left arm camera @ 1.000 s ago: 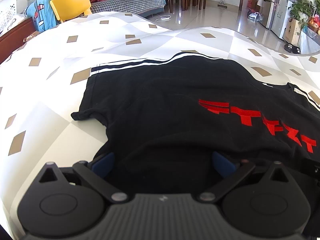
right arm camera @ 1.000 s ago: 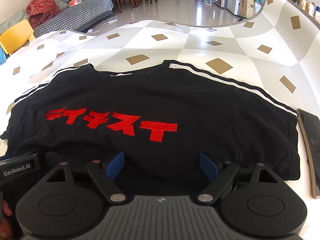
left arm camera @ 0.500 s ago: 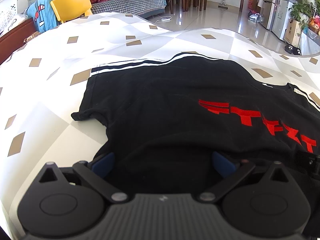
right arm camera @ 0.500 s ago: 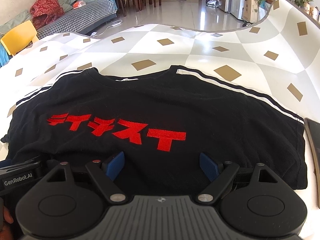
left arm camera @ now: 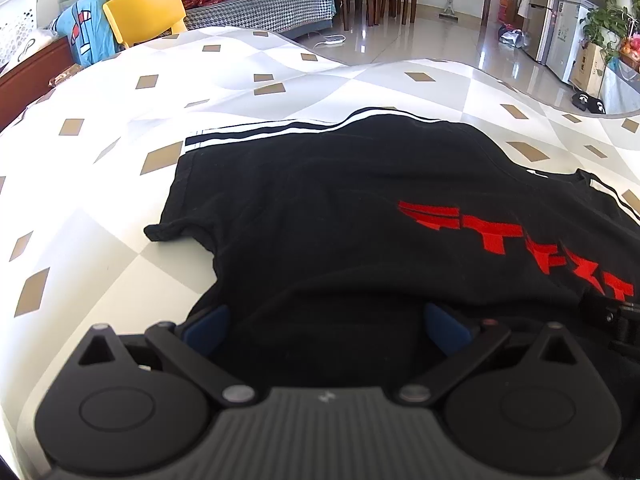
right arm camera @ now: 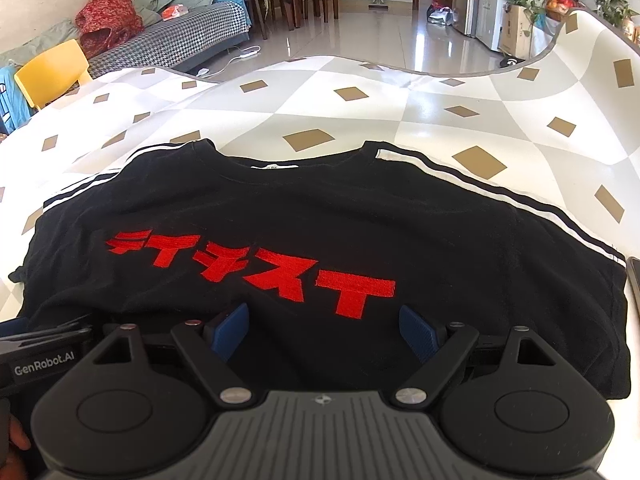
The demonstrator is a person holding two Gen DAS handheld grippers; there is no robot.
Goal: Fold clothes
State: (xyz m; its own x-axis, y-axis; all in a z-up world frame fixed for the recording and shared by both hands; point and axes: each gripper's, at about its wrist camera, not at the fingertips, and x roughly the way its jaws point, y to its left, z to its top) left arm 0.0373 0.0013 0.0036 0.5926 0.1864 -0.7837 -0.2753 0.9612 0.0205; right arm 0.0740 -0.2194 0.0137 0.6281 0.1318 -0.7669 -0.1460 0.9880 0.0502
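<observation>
Both tools tilt down over the near hem of a black T-shirt lying flat, print up, on a checked tablecloth; the left gripper and the right gripper stand with jaws wide, nothing between the blue pads. Right view alone shows the collar, a phone edge beside the right sleeve, and the left tool's body. Left view alone shows the left sleeve's curled hem.

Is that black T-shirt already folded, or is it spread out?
Spread out: the black T-shirt lies flat, print up, on the patterned table, both sleeves out to the sides and collar showing.
</observation>
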